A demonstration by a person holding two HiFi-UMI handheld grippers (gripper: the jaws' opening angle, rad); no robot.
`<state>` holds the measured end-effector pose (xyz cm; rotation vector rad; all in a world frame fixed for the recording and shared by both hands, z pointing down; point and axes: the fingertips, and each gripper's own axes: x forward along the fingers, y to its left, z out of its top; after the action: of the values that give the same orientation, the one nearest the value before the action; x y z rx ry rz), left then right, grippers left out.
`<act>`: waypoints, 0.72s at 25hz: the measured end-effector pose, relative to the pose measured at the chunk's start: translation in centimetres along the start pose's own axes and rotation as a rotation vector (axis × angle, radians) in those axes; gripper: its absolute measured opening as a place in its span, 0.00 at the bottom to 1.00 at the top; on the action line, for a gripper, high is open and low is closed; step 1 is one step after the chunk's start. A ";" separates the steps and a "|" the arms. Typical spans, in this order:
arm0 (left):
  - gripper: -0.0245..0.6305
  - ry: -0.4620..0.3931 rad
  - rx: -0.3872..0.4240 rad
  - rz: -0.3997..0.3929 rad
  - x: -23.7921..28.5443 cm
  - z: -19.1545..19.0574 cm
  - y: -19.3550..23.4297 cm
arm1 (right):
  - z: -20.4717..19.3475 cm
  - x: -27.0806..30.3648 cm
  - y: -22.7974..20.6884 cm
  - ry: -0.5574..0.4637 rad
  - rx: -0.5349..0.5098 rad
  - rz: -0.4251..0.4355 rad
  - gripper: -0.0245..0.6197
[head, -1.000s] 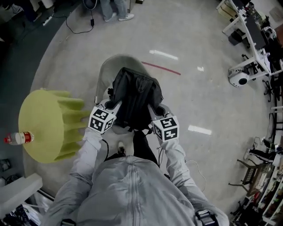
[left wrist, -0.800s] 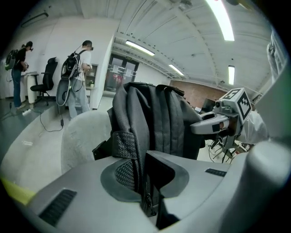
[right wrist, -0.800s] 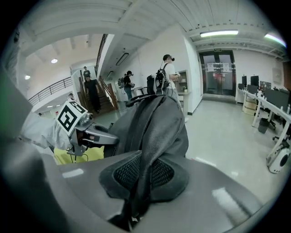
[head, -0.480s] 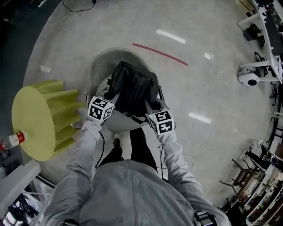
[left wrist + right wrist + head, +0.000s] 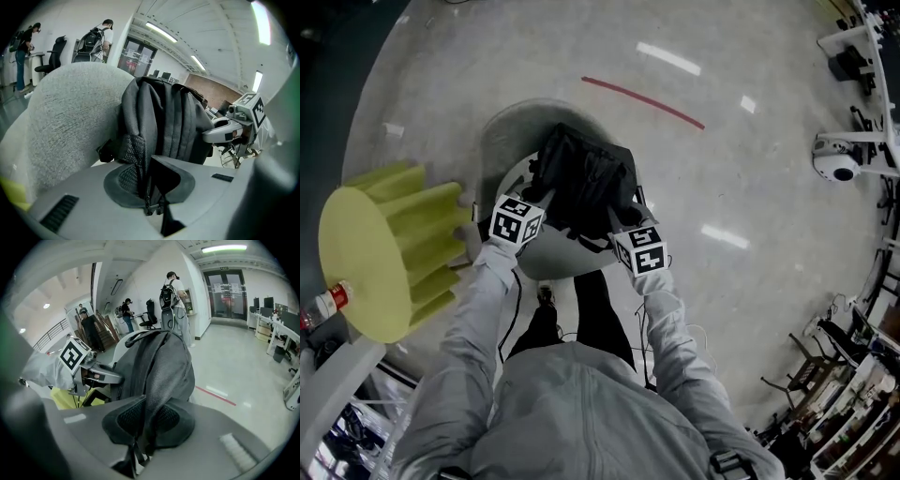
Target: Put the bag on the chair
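A black backpack (image 5: pixel 581 180) stands upright over the seat of the grey round chair (image 5: pixel 502 141), held from both sides. My left gripper (image 5: pixel 544 203) is shut on a mesh shoulder strap (image 5: pixel 133 157) on the bag's left. My right gripper (image 5: pixel 619 225) is shut on the other strap (image 5: pixel 145 420) on the bag's right. In the left gripper view the bag (image 5: pixel 164 122) leans by the chair's backrest (image 5: pixel 70 117), with the right gripper (image 5: pixel 229 132) beyond it. In the right gripper view the bag (image 5: pixel 159 364) fills the middle, with the left gripper (image 5: pixel 96 375) behind. Whether the bag's bottom rests on the seat is hidden.
A yellow stool (image 5: pixel 375 258) lies close to the chair's left, with a bottle (image 5: pixel 323 305) at its edge. A red line (image 5: pixel 642 101) marks the floor beyond. White equipment (image 5: pixel 836 167) stands at the right. People stand far off (image 5: pixel 172 301).
Both grippers and the bag have shifted slightly up and left in the head view, staying over the chair seat. Both grips on the straps are unchanged.
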<state>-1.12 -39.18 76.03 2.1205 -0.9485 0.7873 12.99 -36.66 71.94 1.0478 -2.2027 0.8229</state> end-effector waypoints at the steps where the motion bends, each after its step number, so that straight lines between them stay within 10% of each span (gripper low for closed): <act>1: 0.10 0.001 -0.002 0.004 0.3 0.1 0.2 | 0.0 0.2 -0.3 -0.001 0.003 0.000 0.11; 18: 0.26 0.069 -0.166 0.154 0.9 -2.8 4.1 | -1.7 0.7 -4.0 0.041 0.053 -0.092 0.30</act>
<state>-4.59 -39.48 79.74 1.8831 -1.1103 0.8224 16.24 -37.76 74.68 1.1390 -2.0924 0.8582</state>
